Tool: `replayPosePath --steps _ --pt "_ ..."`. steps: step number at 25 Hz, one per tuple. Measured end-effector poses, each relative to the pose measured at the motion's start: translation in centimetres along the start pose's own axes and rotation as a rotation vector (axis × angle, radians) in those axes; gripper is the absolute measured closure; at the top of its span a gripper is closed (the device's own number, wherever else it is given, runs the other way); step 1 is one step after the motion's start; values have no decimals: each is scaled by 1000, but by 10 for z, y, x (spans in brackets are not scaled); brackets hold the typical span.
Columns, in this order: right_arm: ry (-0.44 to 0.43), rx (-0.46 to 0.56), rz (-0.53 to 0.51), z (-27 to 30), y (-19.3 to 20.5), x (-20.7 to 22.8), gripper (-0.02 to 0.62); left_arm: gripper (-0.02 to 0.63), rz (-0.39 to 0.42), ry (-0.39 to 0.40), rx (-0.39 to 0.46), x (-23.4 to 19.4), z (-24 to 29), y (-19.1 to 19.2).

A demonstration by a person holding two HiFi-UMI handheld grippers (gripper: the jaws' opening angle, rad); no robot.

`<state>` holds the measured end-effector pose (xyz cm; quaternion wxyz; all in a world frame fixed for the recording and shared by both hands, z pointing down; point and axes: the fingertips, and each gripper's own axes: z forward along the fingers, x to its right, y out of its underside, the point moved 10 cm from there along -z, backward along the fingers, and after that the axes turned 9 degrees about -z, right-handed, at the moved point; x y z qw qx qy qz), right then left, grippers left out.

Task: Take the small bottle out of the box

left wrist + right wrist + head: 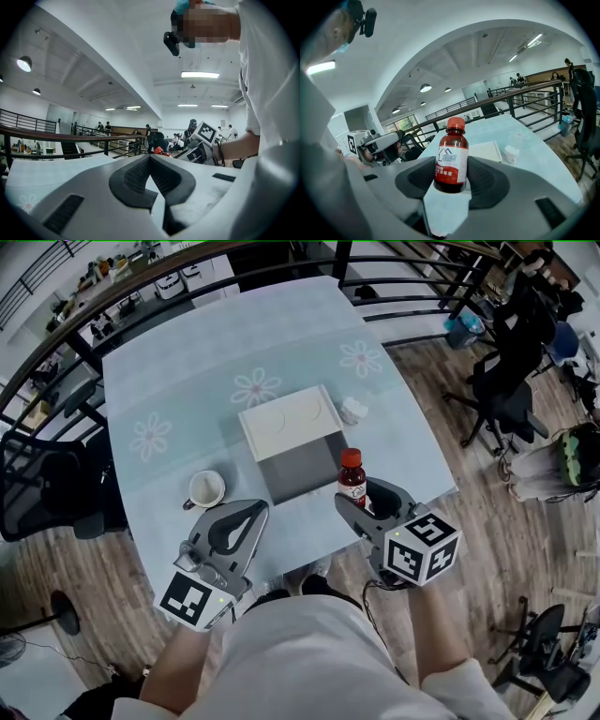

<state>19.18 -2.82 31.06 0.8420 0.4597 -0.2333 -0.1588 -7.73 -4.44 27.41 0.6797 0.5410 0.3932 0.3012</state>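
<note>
R tool [452, 180] has the small bottle [451, 157] clamped btwn its dark pads, jaws fairly wide apart on the bottle's body. The bottle stands upright w/ red cap on top, dark red contents and a white label facing the right gripper view. In the head view it sits outside the box [286, 423], just beside the right-front corner of the box's grey part, near the bench [187, 381] front edge. Can't tell if its base touches the bench. L tool [255, 509] has its jaws closed tip to tip w/ nothing btwn them. It hovers over the front of the bench, near a white cup [205, 489] and apart from the box. A small white crumpled item [353, 411] lies on the flower-print cloth, right of the box's white part.
</note>
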Motion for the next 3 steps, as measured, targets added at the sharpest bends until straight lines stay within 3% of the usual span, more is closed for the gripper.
replayPosePath --steps 3 --pt "1 -1 0 2 0 1 370 600 -1 1 -1 -2 1 0"
